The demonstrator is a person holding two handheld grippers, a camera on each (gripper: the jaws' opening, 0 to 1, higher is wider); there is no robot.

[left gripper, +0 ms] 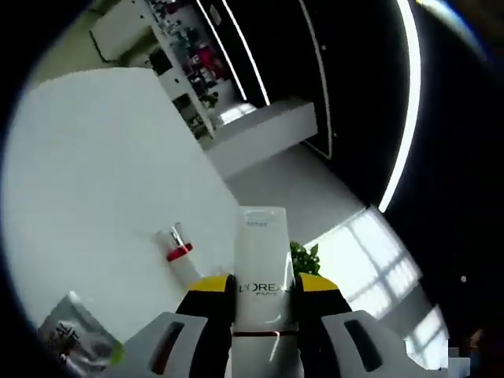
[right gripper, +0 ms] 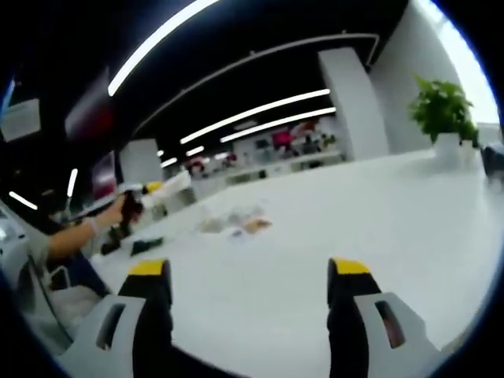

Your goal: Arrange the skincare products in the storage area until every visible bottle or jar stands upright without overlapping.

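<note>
My left gripper is shut on a white L'Oreal tube, which stands up between the yellow-tipped fingers, held off the white table. A small clear bottle with a red band lies on the table to the left of the tube. A silvery sachet rests at the lower left. My right gripper is open over the white table with nothing between its fingers. Several small products lie far ahead of it. At the far left, a person's hand holds the other gripper with the white tube.
A potted plant stands at the table's far right end, and green leaves show behind the tube. A dark small object lies near the person. Shelves with goods stand in the background.
</note>
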